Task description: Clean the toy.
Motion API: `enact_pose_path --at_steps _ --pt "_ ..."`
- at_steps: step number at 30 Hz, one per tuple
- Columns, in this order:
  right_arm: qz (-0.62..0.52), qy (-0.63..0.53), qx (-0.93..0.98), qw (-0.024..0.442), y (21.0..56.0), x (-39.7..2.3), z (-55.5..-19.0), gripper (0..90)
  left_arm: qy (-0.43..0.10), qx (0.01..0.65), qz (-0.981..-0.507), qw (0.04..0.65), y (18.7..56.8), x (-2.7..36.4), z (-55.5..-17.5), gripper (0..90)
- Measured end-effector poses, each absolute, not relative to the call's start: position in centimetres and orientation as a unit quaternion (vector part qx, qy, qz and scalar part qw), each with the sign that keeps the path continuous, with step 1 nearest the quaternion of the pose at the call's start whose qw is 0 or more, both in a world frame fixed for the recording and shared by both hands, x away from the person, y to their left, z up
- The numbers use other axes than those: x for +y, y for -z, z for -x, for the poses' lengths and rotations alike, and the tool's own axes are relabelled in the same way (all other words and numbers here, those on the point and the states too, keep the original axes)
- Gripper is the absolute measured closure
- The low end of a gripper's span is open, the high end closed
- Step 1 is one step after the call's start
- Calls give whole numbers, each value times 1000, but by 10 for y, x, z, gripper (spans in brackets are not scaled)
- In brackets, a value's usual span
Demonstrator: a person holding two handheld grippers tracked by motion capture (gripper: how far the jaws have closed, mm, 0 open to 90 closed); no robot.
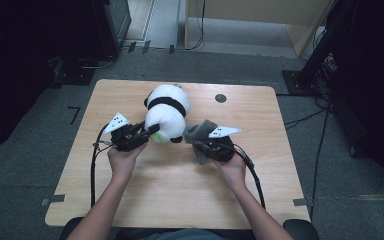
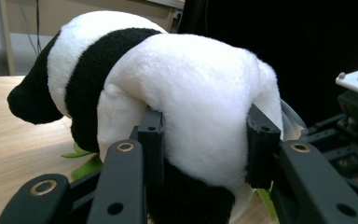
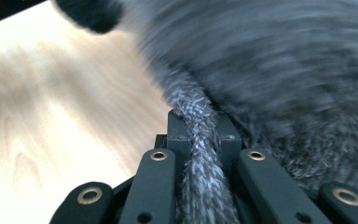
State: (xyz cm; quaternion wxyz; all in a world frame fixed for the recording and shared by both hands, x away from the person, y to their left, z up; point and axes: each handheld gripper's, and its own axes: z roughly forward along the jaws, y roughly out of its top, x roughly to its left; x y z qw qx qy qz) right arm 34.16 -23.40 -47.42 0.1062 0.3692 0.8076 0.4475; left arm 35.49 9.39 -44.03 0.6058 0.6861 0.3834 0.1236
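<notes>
Black left claw [image 1: 152, 130] and right claw [image 1: 200, 145], brass rivets on linkage arms, white three-cornered plates with dark dots, trailing black cables, bare forearms

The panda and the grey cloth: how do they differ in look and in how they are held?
The panda is a plump black-and-white plush; the grey cloth is a small limp fuzzy piece. The left gripper squeezes the panda's thick body with jaws apart; the right gripper pinches a thin fold of cloth, jaws nearly together. Both are soft and gripped.
</notes>
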Motion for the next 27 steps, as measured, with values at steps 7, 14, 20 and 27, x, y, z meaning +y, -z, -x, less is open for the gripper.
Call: enact_pose_path --at_steps 7,14,20,27 --pt "-410 -454 781 125 472 -264 -351 823 -132 385 -683 606 442 102 -359 591" --pt "-438 -458 760 143 467 -287 -357 823 -141 389 -683 603 443 111 -363 591" --pt "-449 -457 752 155 464 -299 -361 822 -158 387 -687 594 444 119 -364 591" --pt "-460 -451 746 169 463 -311 -366 822 -164 391 -684 593 445 130 -368 591"
